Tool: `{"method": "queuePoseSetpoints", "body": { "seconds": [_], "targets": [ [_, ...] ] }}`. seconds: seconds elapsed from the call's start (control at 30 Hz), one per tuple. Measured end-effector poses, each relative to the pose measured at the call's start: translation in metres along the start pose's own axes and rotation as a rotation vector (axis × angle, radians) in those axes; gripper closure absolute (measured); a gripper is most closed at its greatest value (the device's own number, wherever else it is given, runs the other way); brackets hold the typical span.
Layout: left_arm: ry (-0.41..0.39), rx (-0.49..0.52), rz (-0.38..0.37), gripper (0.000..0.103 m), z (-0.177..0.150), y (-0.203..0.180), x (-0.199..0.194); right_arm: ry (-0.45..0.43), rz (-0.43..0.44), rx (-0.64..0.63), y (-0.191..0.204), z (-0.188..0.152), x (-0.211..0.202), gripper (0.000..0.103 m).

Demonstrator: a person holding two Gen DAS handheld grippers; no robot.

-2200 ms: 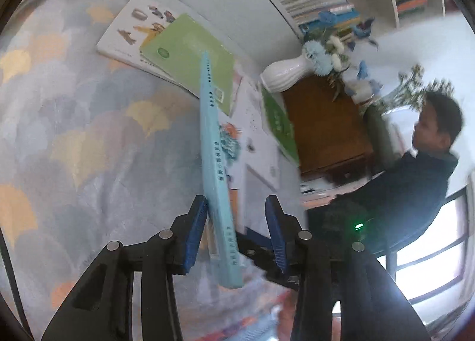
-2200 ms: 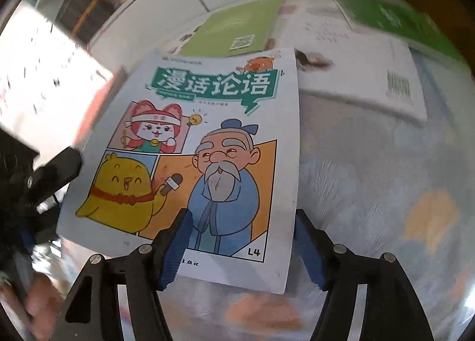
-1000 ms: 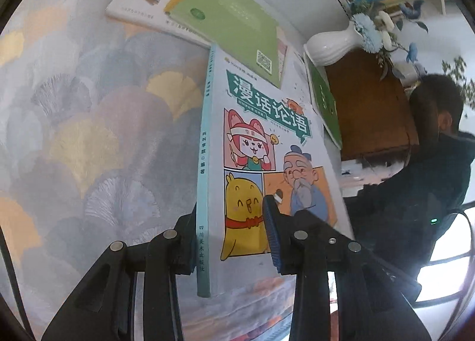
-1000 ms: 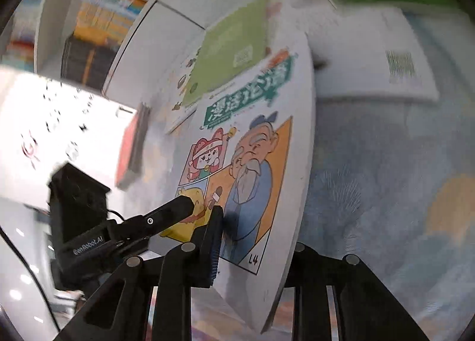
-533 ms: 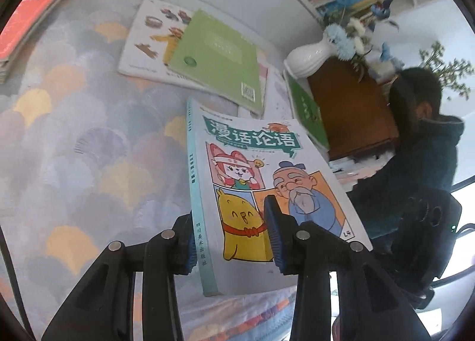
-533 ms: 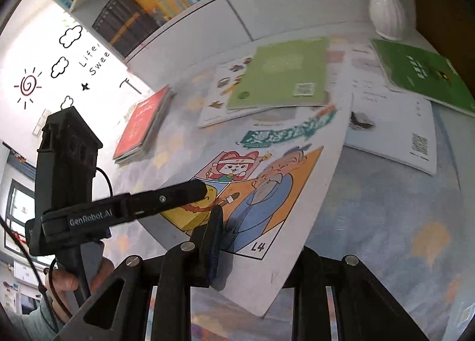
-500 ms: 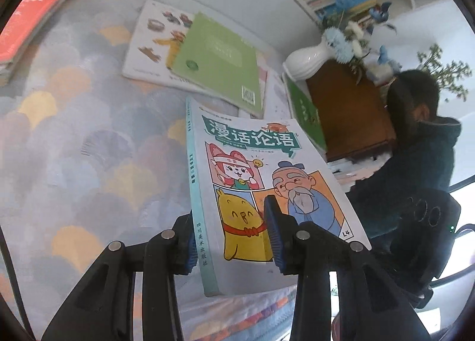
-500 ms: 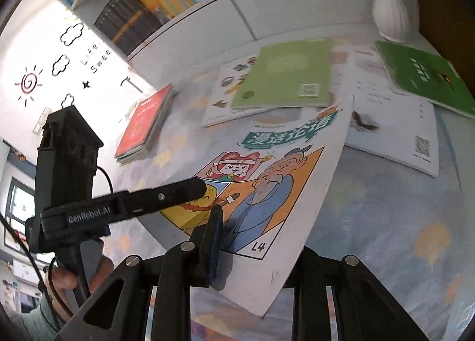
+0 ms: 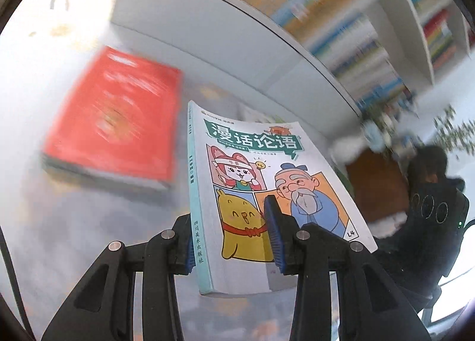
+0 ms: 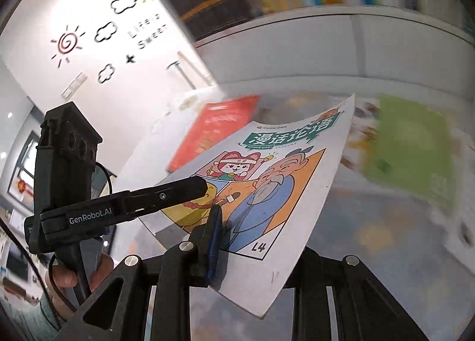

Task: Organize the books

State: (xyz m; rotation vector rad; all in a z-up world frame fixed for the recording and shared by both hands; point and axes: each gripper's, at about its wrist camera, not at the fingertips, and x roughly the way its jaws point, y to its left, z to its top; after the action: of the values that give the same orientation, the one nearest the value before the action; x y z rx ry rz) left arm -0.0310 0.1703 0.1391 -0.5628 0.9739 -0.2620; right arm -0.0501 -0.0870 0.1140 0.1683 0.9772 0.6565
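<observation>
A cartoon-cover book (image 9: 255, 180) with a teal spine is held in the air above the patterned tablecloth. My left gripper (image 9: 231, 237) is shut on its near spine corner. My right gripper (image 10: 255, 240) is shut on the other near corner of the same book (image 10: 267, 180); its right finger is hidden behind the cover. The left gripper's body (image 10: 118, 207) shows in the right wrist view, clamped on the book's left side. A red book stack (image 9: 115, 118) lies on the cloth ahead and left, also seen in the right wrist view (image 10: 213, 130).
A green book (image 10: 409, 148) lies on the cloth to the right. A white cabinet (image 9: 225, 44) topped with shelves of books runs along the back. A white vase (image 9: 350, 148), a brown table and a seated person (image 9: 430, 192) are at the right.
Both grippers have swung left with the book between them. The red stack is now close ahead; the green and white books have slid out of the left view.
</observation>
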Motion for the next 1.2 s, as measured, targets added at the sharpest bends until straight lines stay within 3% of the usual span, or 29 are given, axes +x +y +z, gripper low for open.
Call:
{"method": "queuePoseSetpoints", "body": {
  "seconds": [0.07,0.1,0.13,0.3,0.4,0.6,0.8,0.97,1.2],
  "targets": [
    [-0.032,-0.029,0.033,0.066,0.021,0.029,-0.005,0.007,0.030,-0.008,0.010,0.019,0.028,0.077],
    [-0.044,-0.047,0.042,0.065,0.030,0.044,-0.005,0.024,0.080,0.021,0.019,0.041,0.062,0.077],
    [-0.050,-0.062,0.050,0.065,0.037,0.055,-0.004,0.024,0.080,0.021,0.019,0.041,0.062,0.076],
    [-0.053,-0.097,0.072,0.065,0.059,0.098,0.007,0.091,0.117,0.072,0.030,0.071,0.138,0.076],
    [-0.087,-0.123,0.103,0.065,0.062,0.115,0.009,0.122,0.128,0.091,0.029,0.078,0.164,0.076],
    [-0.084,-0.203,0.091,0.065,0.071,0.144,0.019,0.171,0.118,0.142,0.026,0.087,0.199,0.075],
    [-0.141,-0.190,0.145,0.065,0.075,0.149,0.009,0.209,0.098,0.187,0.025,0.085,0.213,0.075],
    [-0.178,-0.085,0.242,0.061,0.071,0.137,-0.009,0.234,0.061,0.159,0.030,0.084,0.218,0.074],
    [-0.130,-0.009,0.177,0.061,0.058,0.105,-0.003,0.296,0.041,0.153,0.015,0.061,0.179,0.064]
  ]
}}
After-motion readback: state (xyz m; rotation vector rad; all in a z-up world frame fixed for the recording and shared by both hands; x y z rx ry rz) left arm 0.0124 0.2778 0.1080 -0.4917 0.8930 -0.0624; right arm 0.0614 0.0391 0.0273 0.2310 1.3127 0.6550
